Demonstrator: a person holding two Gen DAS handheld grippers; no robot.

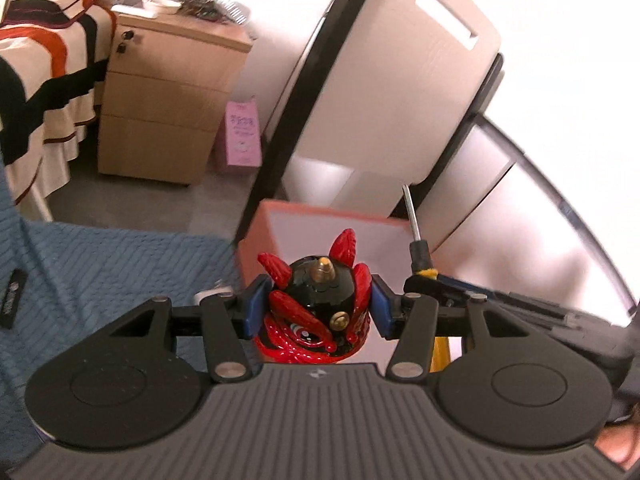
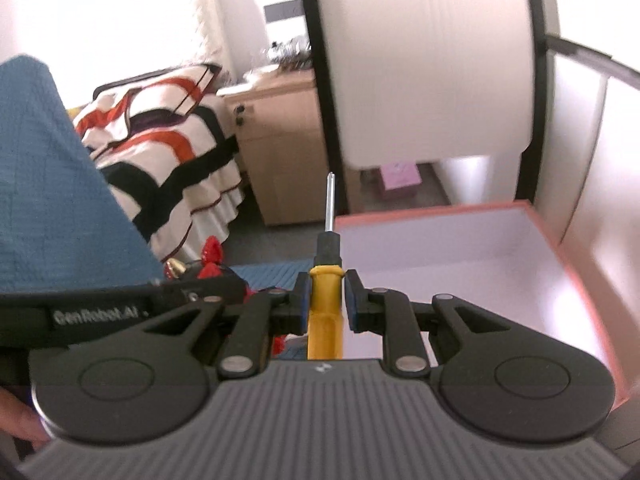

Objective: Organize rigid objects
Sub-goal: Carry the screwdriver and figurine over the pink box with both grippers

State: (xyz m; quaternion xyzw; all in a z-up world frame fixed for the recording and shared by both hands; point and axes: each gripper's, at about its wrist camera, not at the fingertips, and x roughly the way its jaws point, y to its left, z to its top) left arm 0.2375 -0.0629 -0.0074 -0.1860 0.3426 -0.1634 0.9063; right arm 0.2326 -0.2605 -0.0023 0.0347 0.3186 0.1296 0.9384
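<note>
Gripping a red-and-black figurine (image 1: 316,308) in the left hand-held gripper (image 1: 318,308) and a yellow-handled screwdriver (image 2: 326,304) in the right hand-held gripper (image 2: 326,300), both clamped, likely for dropping into the pink-rimmed box (image 2: 552,236) at one o'clock. Hovering over blue cloth (image 1: 100,264); bedroom beyond, bed (image 2: 160,148) at ten o'clock.
</note>
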